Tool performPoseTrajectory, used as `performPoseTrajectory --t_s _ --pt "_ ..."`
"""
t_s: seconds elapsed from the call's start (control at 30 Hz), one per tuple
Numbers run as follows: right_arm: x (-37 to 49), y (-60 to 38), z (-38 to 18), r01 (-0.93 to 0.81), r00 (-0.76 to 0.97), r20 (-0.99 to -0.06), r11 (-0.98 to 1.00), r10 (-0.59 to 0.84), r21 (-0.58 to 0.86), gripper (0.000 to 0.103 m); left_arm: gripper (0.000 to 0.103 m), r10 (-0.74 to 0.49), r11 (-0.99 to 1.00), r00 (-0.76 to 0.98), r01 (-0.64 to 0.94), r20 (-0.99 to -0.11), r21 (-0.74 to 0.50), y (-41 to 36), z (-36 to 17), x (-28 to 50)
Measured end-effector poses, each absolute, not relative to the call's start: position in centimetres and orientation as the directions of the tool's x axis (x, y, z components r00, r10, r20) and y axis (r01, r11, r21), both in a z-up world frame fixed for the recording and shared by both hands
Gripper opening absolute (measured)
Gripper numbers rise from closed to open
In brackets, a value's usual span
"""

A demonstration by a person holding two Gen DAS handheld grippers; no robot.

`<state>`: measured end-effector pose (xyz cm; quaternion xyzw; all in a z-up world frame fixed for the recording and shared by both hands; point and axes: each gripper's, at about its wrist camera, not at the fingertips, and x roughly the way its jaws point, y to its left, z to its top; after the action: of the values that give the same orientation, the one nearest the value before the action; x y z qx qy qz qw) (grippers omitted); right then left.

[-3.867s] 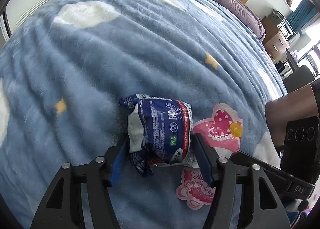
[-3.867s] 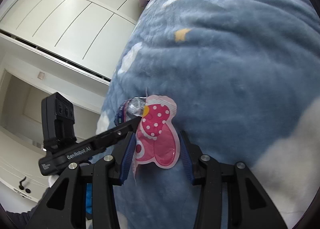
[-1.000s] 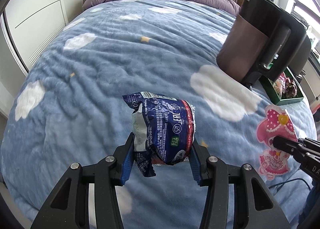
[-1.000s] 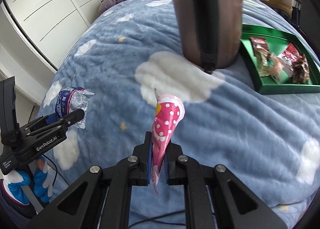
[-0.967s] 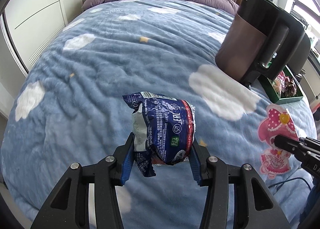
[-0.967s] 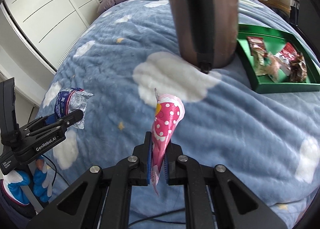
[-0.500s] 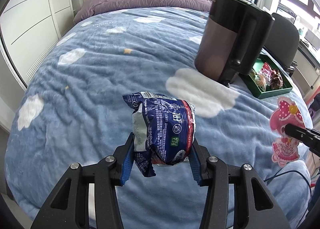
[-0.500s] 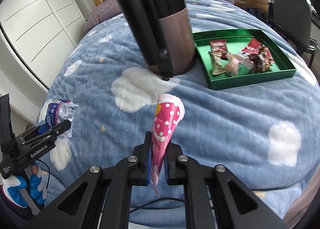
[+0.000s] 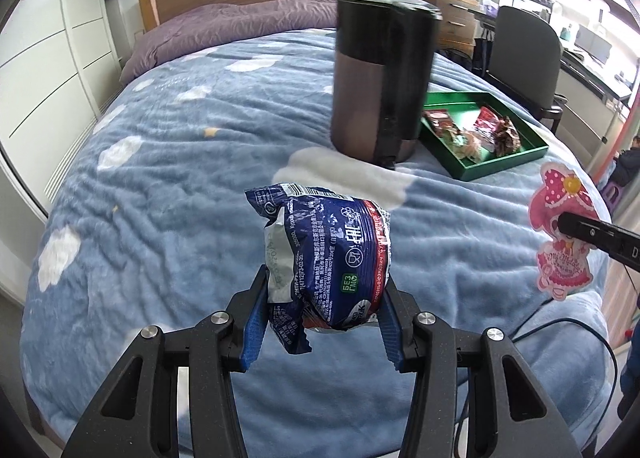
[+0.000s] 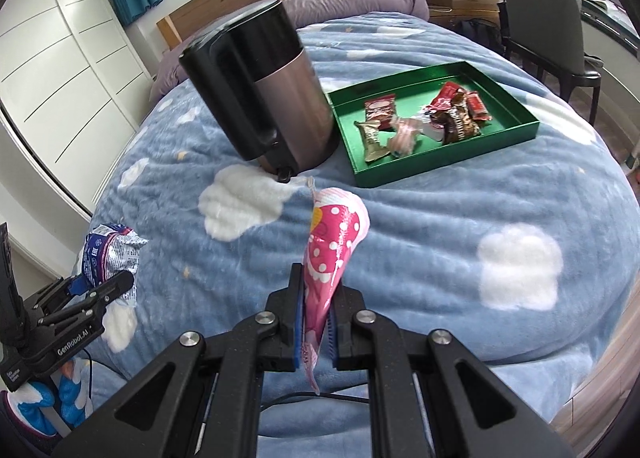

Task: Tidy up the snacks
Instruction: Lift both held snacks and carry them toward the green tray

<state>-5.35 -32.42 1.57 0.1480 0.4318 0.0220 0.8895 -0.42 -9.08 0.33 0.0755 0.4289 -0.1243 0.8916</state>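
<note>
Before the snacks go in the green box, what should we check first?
1. Left hand-held gripper holds the blue snack bag firmly: ok.
2. Right hand-held gripper is pinching the pink packet: ok.
3. Green tray has bare floor left for more: ok, at its near left part.
4. Brown kettle stands close beside the tray, possibly in the left gripper's path: not ok.
5. Tray sits steady on the soft blue blanket: cannot tell.

The tall kettle (image 10: pixel 266 97) stands just beside the green tray (image 10: pixel 440 169) (apparently touching its left wall), blocking that side; blanket (image 10: pixel 500 201) before the tray lies open.
</note>
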Motion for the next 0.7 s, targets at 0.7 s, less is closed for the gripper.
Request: performPoseTrajectory --t_s 0.7 --pt "-6.0 -41.3 0.9 0.186 0.692 -0.709 0.914 0.139 0.361 0.0 0.043 -0.188 0.89 0.536 0.447 -0.823 0.087 -20.5 -0.6 -1.1"
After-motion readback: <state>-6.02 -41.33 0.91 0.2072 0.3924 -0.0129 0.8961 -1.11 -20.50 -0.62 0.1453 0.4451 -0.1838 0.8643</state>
